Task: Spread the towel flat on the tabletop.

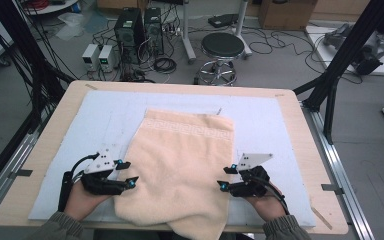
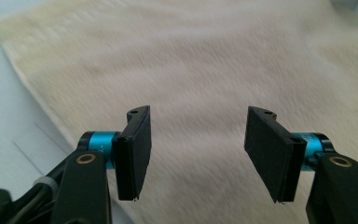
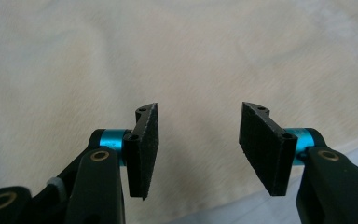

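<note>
black flat-padded tongs [image 2: 196, 156] apart | fluffy cream towel [image 1: 180, 165] | pale mat [image 1: 100, 120]

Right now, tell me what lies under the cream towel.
Under the towel lies a pale blue mat that covers the wooden table. The mat shows around the towel on the left, right and far sides. What sits beneath the towel's middle is covered. Its near edge hangs over the table's front.

Two black pads [image 3: 144, 149] rising from six o'clock, standing well apart with nothing between them; right gripper [image 3: 198, 151] aimed toward twelve o'clock. Behind and between them, a cream towel [image 3: 177, 60], soft and faintly rippled, spreading from nine to three o'clock. At about four to five o'clock, the towel's edge meeting a pale blue-white mat [image 3: 242, 205].
</note>
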